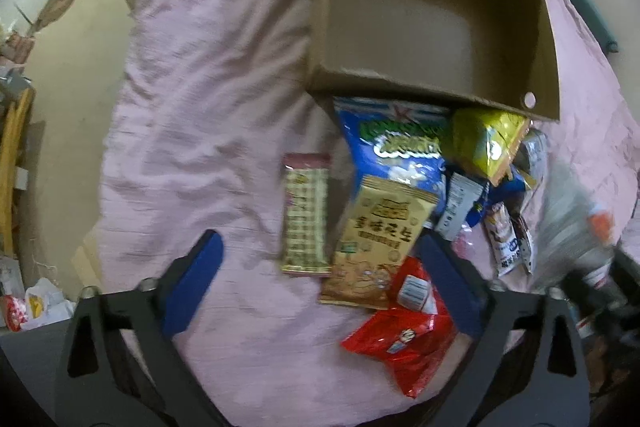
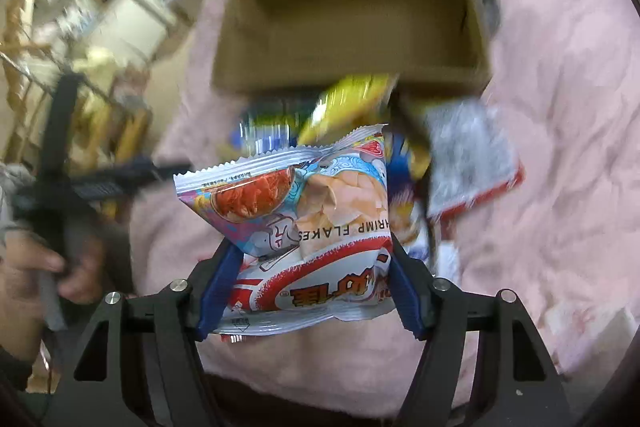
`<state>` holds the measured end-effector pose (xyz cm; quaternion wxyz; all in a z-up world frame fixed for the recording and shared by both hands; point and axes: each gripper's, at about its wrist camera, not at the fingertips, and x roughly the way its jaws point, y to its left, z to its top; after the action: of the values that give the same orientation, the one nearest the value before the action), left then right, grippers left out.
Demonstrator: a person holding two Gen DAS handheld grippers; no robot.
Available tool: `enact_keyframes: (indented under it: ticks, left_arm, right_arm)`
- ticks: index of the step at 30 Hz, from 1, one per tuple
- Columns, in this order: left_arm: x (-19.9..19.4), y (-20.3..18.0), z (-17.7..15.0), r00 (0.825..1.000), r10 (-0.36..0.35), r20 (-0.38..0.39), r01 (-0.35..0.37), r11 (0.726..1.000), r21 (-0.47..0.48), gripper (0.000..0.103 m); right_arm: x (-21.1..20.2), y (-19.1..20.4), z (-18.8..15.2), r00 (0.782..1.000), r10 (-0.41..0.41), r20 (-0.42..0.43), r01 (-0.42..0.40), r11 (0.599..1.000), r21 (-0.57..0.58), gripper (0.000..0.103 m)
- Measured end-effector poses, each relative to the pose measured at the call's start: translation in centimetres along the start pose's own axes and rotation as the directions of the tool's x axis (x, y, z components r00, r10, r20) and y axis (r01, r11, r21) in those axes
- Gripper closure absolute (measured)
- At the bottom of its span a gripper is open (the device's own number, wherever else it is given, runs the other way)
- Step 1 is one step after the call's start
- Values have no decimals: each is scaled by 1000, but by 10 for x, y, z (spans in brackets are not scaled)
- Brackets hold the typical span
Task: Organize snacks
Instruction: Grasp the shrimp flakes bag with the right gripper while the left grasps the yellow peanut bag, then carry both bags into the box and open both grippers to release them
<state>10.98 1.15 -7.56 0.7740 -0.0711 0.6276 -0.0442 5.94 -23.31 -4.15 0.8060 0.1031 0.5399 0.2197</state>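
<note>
Left gripper [image 1: 320,263] hangs wide open over the gold packet [image 1: 376,243] on the pink blanket [image 1: 192,107]. Right gripper [image 2: 310,269] pinches the shrimp flakes bag [image 2: 304,223] before the cardboard box [image 2: 348,19]. Bag looks puffy, light and crinkly-slick, so mid-body seems safest.

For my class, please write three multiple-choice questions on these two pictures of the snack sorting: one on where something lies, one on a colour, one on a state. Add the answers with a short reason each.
1. Where does the snack pile lie relative to the cardboard box?
A. inside it
B. outside, against its near wall
C. under it

2. What colour is the crumpled packet nearest the left gripper?
A. red
B. green
C. purple

3. What is the right gripper doing?
A. hanging empty
B. gripping the box wall
C. holding a shrimp flakes bag

Answers:
1 B, the packets rest on the pink blanket before the box.
2 A, its wrapper is red.
3 C, the bag sits between both pads.
</note>
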Motion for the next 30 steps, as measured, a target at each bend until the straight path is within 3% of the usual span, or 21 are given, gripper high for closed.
enact_keyframes:
  ticks: [3, 7, 10, 12, 14, 18, 30]
  left_arm:
    - [18, -10, 1, 998, -42, -43, 43, 999, 24, 25]
    - [35, -28, 1, 997, -33, -74, 40, 994, 99, 27]
    - [49, -31, 2, 994, -39, -107, 49, 994, 93, 30]
    - [56, -32, 2, 992, -37, -123, 48, 995, 91, 44]
    - [62, -33, 0, 990, -34, -134, 47, 994, 94, 52]
    - [58, -31, -3, 994, -24, -108, 35, 995, 97, 64]
    - [-28, -1, -12, 996, -40, 75, 42, 999, -22, 69]
  right_arm:
    - [1, -11, -2, 999, 37, 32, -38, 998, 57, 32]
    - [-3, -22, 2, 998, 53, 34, -56, 995, 85, 32]
    - [-7, -27, 3, 995, 80, 55, -85, 991, 102, 32]
    - [-7, -26, -1, 995, 86, 57, -92, 990, 107, 32]
    - [-9, -24, -3, 994, 88, 64, -93, 991, 97, 32]
    - [-10, -23, -4, 993, 89, 74, -96, 991, 92, 32]
    - [-24, -7, -1, 993, 46, 105, -50, 998, 39, 32]
